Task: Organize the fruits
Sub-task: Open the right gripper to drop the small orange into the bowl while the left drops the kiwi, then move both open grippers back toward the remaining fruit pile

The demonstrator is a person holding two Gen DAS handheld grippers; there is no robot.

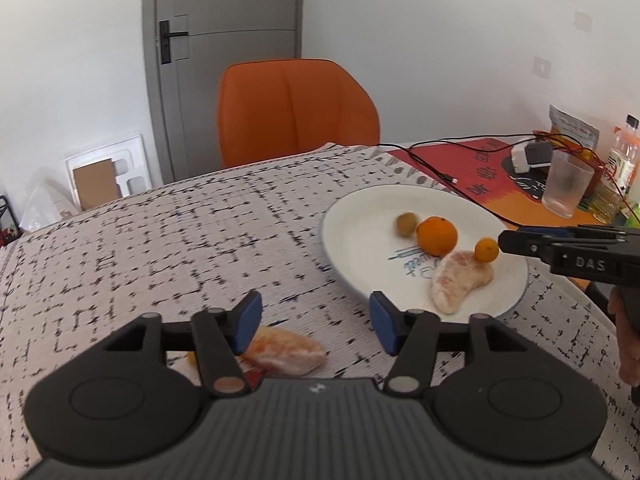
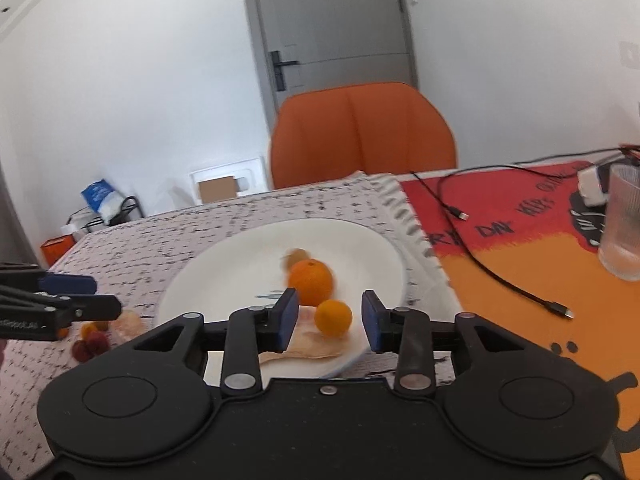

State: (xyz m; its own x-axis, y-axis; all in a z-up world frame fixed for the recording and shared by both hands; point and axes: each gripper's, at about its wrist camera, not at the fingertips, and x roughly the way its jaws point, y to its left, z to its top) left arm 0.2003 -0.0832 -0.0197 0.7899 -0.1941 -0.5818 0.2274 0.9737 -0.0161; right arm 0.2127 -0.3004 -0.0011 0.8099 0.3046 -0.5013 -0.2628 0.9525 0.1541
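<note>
Fruits sit mostly on a white plate (image 1: pixel 352 216) on the cloth-covered desk (image 1: pixel 160 232). Plate contents, by size: one peeled citrus segment (image 1: pixel 456 280), one orange (image 1: pixel 437 235), one small orange (image 2: pixel 333 317) resting against the segment, one brown kiwi-like fruit (image 1: pixel 406 224). A second peeled segment (image 1: pixel 290 350) lies on the desk off the plate, below the left gripper (image 1: pixel 315 324), whose jaws stand apart and hold nothing. The right gripper (image 2: pixel 330 320) is partly open, with the small orange between its pads, untouched. Small red and orange fruits (image 2: pixel 90 344) lie on the desk left of the plate.
</note>
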